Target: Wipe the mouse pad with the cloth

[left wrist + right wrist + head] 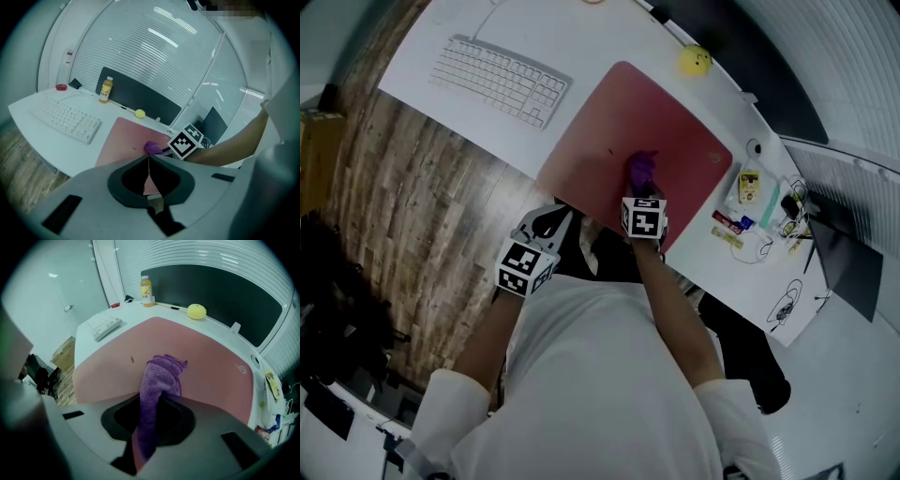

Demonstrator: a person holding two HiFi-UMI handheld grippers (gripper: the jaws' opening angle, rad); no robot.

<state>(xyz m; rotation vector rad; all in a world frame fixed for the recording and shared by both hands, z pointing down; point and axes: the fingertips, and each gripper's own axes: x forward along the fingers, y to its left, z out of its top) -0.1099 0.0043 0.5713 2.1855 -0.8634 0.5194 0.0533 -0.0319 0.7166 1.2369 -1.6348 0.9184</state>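
A large pink mouse pad [619, 122] [197, 352] [124, 138] lies on the white desk. My right gripper [642, 192] [157, 397] is shut on a purple cloth [161, 376] [641, 170] [152, 147], whose free end rests on the pad near its front edge. A small dark speck [132, 360] sits on the pad left of the cloth. My left gripper [551, 223] [149, 159] hangs shut and empty just off the desk's front edge, left of the right one.
A white keyboard [499, 80] lies left of the pad. A yellow ball [696, 60] and an orange drink bottle [146, 291] stand at the desk's back. Small packets and cables [759, 202] clutter the right side. Wooden floor [403, 178] lies below the desk edge.
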